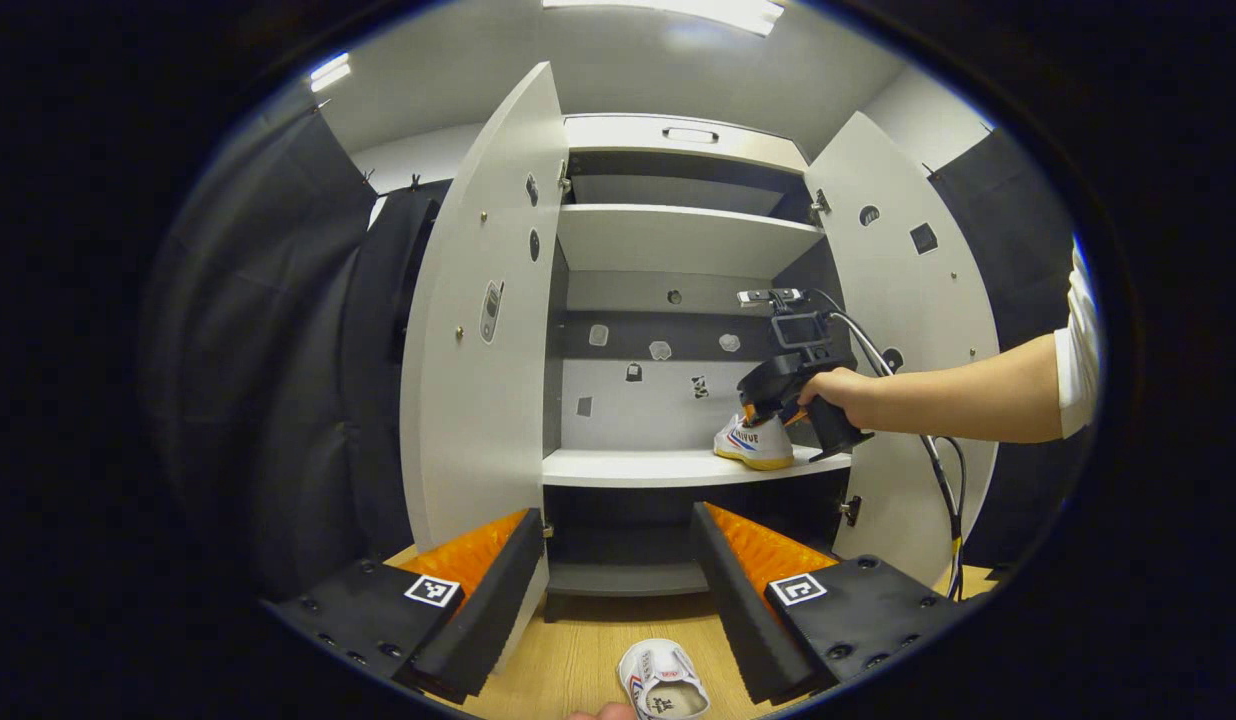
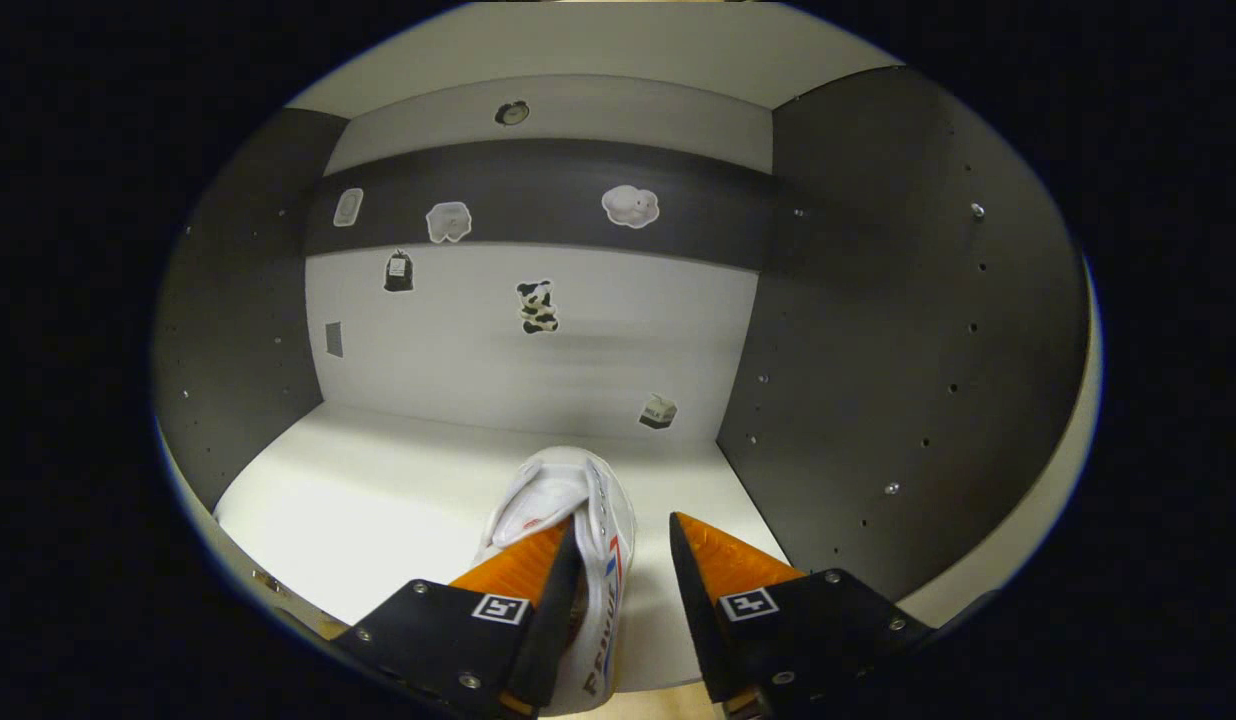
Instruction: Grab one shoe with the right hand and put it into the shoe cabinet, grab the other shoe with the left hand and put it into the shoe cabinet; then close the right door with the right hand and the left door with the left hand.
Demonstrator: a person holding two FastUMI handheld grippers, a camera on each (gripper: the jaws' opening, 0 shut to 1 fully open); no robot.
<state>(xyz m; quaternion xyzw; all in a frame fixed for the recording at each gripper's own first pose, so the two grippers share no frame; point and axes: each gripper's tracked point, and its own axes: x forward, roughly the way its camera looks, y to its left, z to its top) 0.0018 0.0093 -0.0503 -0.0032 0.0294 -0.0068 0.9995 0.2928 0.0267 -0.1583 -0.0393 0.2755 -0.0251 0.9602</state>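
First shoe (image 1: 756, 442) on cabinet (image 1: 678, 240) shelf; right gripper (image 2: 623, 560) parted beside it. Second shoe (image 1: 663, 682) on floor; left gripper (image 1: 618, 560) spread, empty. Doors unclosed.

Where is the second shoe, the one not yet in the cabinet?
In the left gripper view the second shoe lies on the wooden floor in front of the open cabinet, low between the left gripper's two fingers.
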